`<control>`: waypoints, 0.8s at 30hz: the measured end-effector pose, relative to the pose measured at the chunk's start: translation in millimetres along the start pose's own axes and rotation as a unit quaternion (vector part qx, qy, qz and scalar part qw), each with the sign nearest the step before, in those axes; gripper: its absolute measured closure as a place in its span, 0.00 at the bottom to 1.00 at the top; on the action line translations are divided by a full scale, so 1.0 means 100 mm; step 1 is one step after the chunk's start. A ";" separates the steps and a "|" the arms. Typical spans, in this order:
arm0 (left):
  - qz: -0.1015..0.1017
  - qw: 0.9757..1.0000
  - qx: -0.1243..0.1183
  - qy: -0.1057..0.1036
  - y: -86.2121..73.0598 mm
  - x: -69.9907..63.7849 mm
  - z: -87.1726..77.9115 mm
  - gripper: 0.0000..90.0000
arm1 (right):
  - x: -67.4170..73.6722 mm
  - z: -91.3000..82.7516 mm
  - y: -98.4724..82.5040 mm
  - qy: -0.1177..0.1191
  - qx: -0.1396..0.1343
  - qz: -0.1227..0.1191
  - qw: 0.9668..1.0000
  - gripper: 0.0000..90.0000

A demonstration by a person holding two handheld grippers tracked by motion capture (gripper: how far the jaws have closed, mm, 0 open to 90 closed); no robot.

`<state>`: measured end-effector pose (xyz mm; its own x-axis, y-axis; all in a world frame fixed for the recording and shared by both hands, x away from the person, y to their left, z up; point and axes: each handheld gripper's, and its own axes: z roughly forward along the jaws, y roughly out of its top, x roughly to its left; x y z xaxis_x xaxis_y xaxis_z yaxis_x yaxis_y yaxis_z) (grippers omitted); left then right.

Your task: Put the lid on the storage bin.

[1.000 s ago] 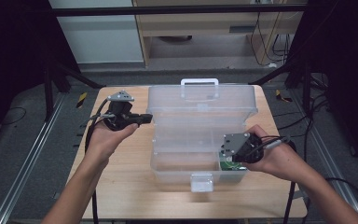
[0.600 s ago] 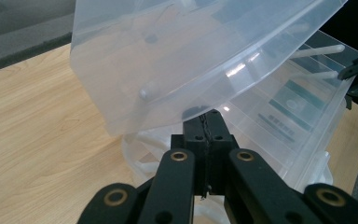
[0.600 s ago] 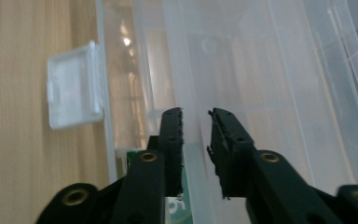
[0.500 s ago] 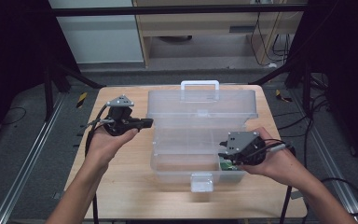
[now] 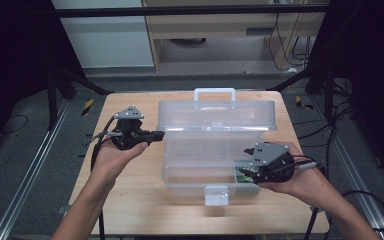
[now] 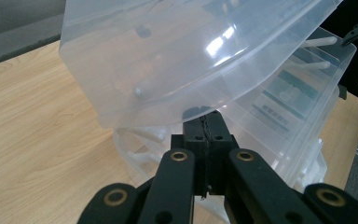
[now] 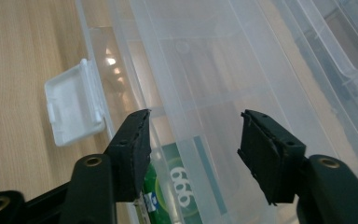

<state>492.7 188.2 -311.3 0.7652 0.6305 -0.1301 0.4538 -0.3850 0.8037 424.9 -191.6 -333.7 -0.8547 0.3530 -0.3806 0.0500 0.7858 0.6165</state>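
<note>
Now the clear plastic box (image 5: 215, 145) sits in the middle of the table (image 5: 130, 200), its lid (image 5: 215, 115) tipped up toward twelve o'clock, handle (image 5: 214, 92) at the far edge and white latch (image 5: 216, 194) hanging at six. At nine o'clock the left tool (image 5: 155, 134) is pressed together, its tips at the lid's side edge, apparently propping the lid so it stays raised; in the left gripper view the closed tips (image 6: 206, 128) sit right under the lid's curved rim (image 6: 168, 107), though whether they pinch it I cannot tell. At four o'clock the right tool (image 5: 247, 167) hangs over the box's near right corner, jaws spread and just been opening, nothing between them. Below it lies a green packet (image 7: 168, 186) inside the box, likely just let go there.
</note>
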 end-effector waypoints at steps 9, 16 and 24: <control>0.004 1.000 0.002 -0.004 -0.08 -0.04 0.00 1.00 | 0.06 -0.14 -0.17 -0.037 0.016 0.010 0.999 0.33; 0.009 1.000 0.001 -0.005 -0.17 -0.09 0.01 1.00 | 0.07 -0.23 -0.27 -0.064 0.002 0.032 0.997 0.31; 0.011 1.000 0.000 -0.010 -0.26 -0.13 0.03 1.00 | 0.08 -0.30 -0.42 -0.082 -0.001 0.060 0.995 0.32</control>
<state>472.5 187.9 -331.9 0.7836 0.6088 -0.1240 0.4368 -0.3978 0.8068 400.1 -236.8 -342.3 -0.7474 0.5226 -0.4103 0.1455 0.7313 0.6664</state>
